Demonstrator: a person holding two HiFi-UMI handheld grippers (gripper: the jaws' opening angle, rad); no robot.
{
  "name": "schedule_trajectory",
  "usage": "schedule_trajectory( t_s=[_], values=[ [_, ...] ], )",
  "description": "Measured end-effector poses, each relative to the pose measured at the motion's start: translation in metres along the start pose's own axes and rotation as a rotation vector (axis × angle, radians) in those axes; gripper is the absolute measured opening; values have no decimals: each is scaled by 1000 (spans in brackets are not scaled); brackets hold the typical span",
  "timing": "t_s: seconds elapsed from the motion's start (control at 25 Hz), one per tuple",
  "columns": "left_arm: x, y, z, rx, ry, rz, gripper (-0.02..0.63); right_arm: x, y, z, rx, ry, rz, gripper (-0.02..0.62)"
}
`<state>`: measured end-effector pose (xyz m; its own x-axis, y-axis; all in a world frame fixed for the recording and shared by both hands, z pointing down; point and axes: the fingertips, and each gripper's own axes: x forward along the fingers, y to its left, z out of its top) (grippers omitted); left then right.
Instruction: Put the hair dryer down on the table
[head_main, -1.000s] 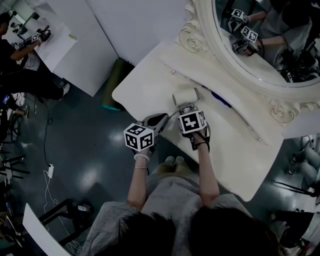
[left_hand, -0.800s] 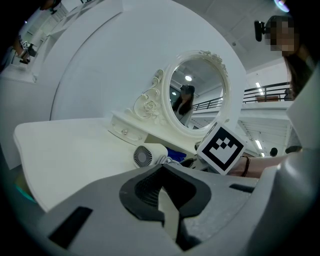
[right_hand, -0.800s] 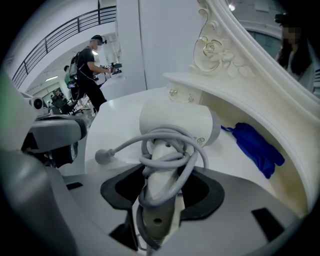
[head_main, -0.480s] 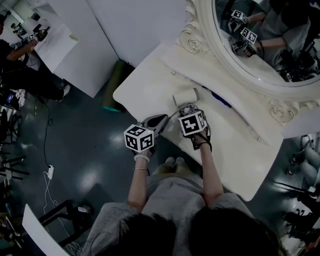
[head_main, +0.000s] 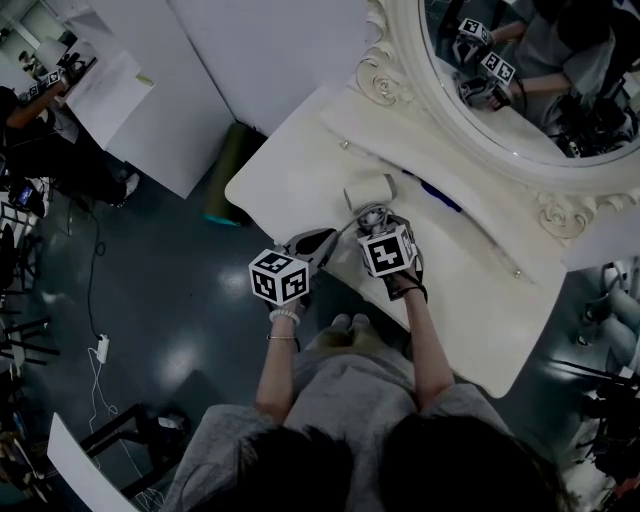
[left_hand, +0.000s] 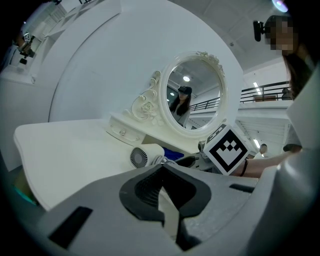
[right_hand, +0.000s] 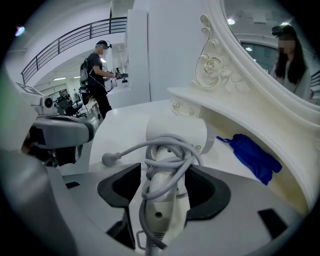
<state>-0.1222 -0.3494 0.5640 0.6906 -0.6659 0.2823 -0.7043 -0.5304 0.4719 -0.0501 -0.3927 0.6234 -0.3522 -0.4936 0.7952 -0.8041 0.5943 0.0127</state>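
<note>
Two grippers over table (head_main: 290, 170) | right gripper (head_main: 377, 217): jaws opening, near full width, dryer (right_hand: 169, 136) handle between them, gap at one pad | dryer: lying on table, barrel at gripper's 12 o'clock, cord round handle | left gripper (left_hand: 162, 192): jaws together, empty, at right's 8 o'clock
</note>
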Motion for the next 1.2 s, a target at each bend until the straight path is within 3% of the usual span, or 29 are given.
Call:
schedule_trajectory(
  t_s=[0.56, 0.88, 1.04, 1.2],
  values=[
    [0, -19, 5, 46, -39, -27, 5, -38, -11, 4, 108, -165, -50, 249],
    [0, -38, 14, 89, -56, -59, 5, -68, -1, 22, 181, -277, 38, 220],
    [-2, -48, 18, 114, -65, -76, 5, -87, -1, 34, 215, -344, 62, 140],
    [-5, -59, 28, 145, -85, -92, 5, -105, -5, 42, 253, -403, 61, 12]
  ],
)
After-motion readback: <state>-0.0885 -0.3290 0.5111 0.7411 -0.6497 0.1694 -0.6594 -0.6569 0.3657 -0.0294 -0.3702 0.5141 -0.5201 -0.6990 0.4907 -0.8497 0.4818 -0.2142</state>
